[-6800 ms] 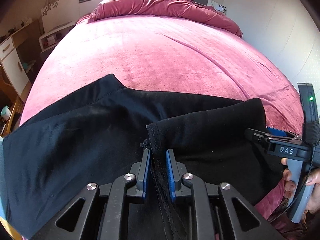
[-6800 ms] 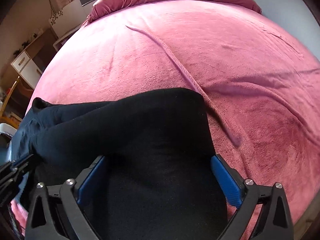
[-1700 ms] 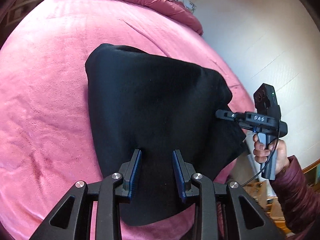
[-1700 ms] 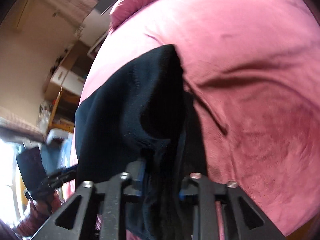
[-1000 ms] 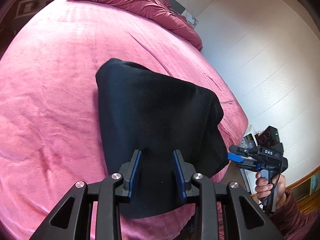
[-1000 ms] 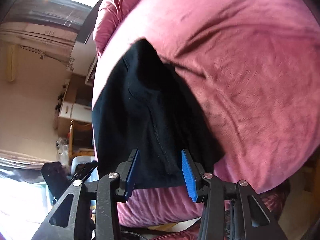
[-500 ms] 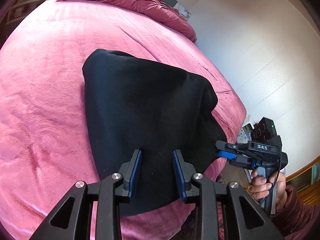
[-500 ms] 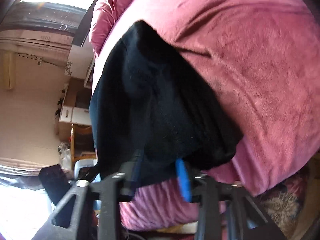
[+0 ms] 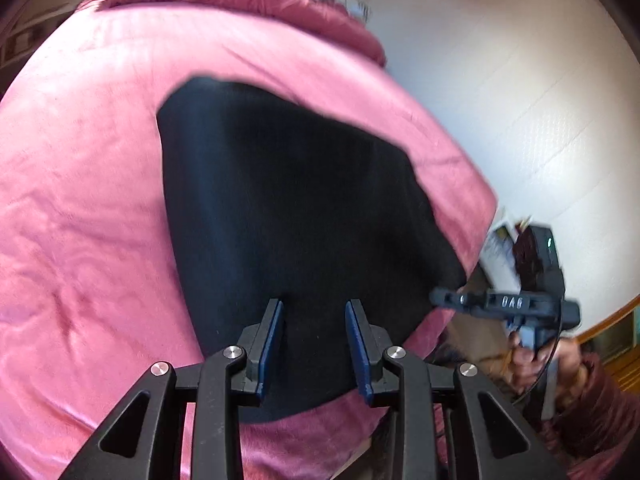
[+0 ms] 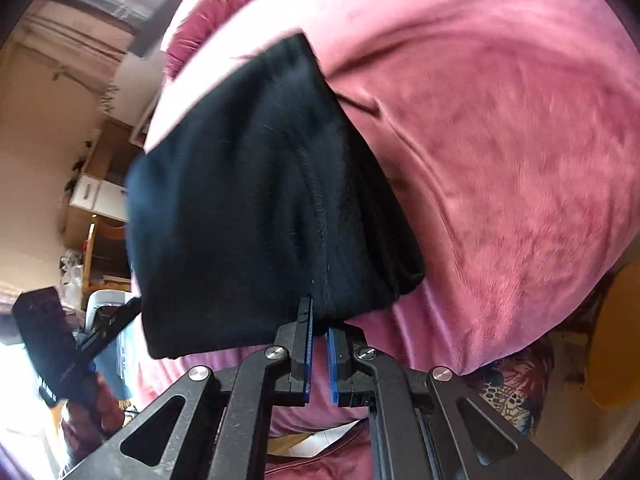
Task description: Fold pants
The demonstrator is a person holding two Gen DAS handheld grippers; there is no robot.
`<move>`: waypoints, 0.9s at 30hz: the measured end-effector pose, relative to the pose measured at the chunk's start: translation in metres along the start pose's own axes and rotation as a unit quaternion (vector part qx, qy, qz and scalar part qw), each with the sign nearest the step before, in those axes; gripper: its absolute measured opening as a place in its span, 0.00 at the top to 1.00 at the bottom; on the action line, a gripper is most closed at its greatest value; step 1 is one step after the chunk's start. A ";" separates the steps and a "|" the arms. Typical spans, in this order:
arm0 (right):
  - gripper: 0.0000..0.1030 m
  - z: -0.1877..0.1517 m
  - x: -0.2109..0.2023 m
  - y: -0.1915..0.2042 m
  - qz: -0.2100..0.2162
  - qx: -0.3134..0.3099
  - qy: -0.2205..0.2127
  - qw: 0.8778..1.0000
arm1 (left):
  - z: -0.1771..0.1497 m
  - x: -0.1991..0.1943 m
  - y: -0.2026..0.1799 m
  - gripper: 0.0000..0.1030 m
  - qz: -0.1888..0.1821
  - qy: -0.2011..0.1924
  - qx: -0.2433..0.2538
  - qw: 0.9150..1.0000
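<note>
Now | right tongs (image 10: 319,326) tilted down, clamped on pants (image 10: 256,208) hem

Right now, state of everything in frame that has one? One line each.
black pants: folded into a compact stack, lying flat near the bed's edge.
right gripper: jaws have just been closing, now shut at the near edge of the stack; whether they pinch cloth is unclear.
left gripper: partly open over the near edge of the stack, pads not pressing it.
pink bedspread: spread over the bed, lightly creased.
</note>
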State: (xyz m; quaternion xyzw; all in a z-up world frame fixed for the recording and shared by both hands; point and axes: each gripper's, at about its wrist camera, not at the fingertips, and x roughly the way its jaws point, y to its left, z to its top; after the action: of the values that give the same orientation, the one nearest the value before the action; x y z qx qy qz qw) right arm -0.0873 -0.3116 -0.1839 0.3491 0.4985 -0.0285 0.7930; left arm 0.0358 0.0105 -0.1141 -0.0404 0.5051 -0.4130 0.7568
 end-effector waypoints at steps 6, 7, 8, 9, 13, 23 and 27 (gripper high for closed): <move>0.92 0.003 -0.001 -0.005 0.012 0.006 0.008 1.000 | 0.000 0.001 0.003 0.69 0.005 -0.013 -0.013 1.000; 0.88 0.004 -0.005 -0.003 0.016 0.000 0.011 1.000 | 0.000 -0.002 0.001 0.69 0.014 -0.020 -0.007 1.000; 0.82 0.005 -0.009 -0.002 0.017 -0.006 0.013 1.000 | 0.000 -0.006 0.000 0.69 0.020 -0.026 -0.003 0.999; 0.78 0.005 -0.017 0.001 0.014 -0.019 0.015 1.000 | -0.002 -0.009 0.000 0.69 0.025 -0.030 -0.002 0.999; 0.63 0.006 -0.051 0.015 -0.020 -0.086 0.005 0.996 | 0.001 -0.023 -0.006 0.68 0.062 -0.062 0.009 0.996; 0.38 0.077 -0.054 0.038 -0.056 -0.091 -0.093 0.990 | 0.013 -0.031 -0.022 0.68 0.142 -0.093 0.034 0.985; 0.38 0.110 -0.029 0.040 -0.038 -0.053 -0.089 0.994 | 0.014 -0.029 -0.024 0.68 0.158 -0.089 0.041 0.983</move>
State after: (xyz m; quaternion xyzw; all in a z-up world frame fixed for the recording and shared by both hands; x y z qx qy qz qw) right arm -0.0013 -0.3550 -0.1107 0.2836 0.4400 -0.0636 0.8497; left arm 0.0291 0.0089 -0.0749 0.0339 0.4185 -0.3033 0.8554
